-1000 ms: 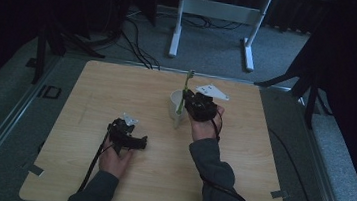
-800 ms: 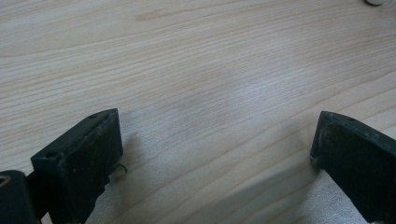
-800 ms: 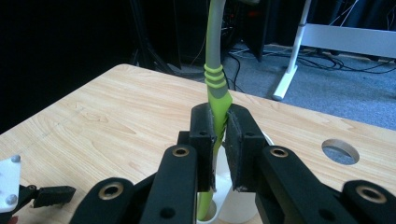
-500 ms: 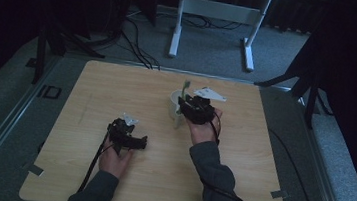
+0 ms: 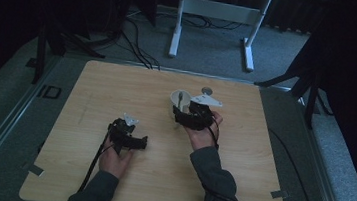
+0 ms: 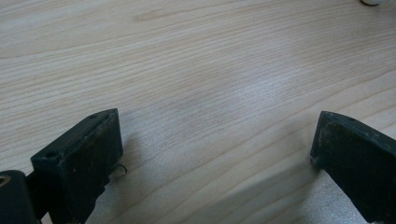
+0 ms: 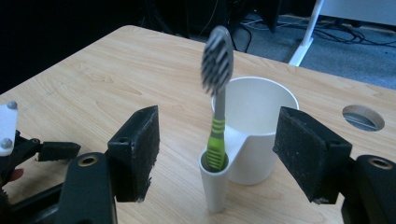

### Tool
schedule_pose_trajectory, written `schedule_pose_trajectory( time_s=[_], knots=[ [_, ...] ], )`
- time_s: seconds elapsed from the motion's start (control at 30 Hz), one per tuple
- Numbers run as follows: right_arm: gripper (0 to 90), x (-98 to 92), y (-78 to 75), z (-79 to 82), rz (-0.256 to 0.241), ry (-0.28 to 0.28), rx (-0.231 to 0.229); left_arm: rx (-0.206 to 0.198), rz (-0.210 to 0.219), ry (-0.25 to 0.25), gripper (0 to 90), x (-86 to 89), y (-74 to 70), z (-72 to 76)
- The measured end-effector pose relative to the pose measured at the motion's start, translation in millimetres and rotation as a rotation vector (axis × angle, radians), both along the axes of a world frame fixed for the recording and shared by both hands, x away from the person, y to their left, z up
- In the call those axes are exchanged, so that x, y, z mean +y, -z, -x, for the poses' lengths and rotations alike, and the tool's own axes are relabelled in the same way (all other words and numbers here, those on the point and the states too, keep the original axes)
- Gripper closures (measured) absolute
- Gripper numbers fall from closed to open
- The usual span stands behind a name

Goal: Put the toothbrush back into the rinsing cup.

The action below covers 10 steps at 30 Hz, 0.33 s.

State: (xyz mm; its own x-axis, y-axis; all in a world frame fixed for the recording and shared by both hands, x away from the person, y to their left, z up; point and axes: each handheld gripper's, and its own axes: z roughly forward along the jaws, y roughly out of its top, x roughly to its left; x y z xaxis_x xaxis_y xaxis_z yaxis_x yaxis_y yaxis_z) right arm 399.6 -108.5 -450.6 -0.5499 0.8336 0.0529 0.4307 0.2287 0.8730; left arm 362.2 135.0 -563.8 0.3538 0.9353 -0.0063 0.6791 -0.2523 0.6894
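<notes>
From the high view, my right tongs (image 5: 181,115) sit just behind the white cup (image 5: 180,100) mid-worktop (image 5: 118,84), while my left tongs (image 5: 143,142) rest apart, nearer me.

In the left gripper view, my tongs gape wide over bare wood, holding nothing.

In the right gripper view, my tongs (image 7: 217,154) stand wide open around the toothbrush (image 7: 216,98), upright in the cup's side holder (image 7: 214,184), untouched. I judge placing is done; next, draw straight back without knocking it.
</notes>
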Motion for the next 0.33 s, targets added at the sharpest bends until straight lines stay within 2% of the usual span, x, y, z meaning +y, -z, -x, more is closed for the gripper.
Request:
schedule_pose_trajectory(
  time_s=[0.27,0.3,0.33],
  knots=[
    [31.0,-13.0,4.5,5.1,0.006,0.001,0.019,0.000,0.002,-0.001,2.4,-0.1,0.1,0.1],
    [31.1,-16.0,5.7,6.2,0.014,-0.002,0.022,0.002,-0.001,0.002,2.4,0.1,-0.1,0.1],
    [31.1,-27.0,9.8,8.9,0.032,-0.002,0.025,0.001,0.001,0.000,2.4,0.0,0.0,0.1]
  ],
)
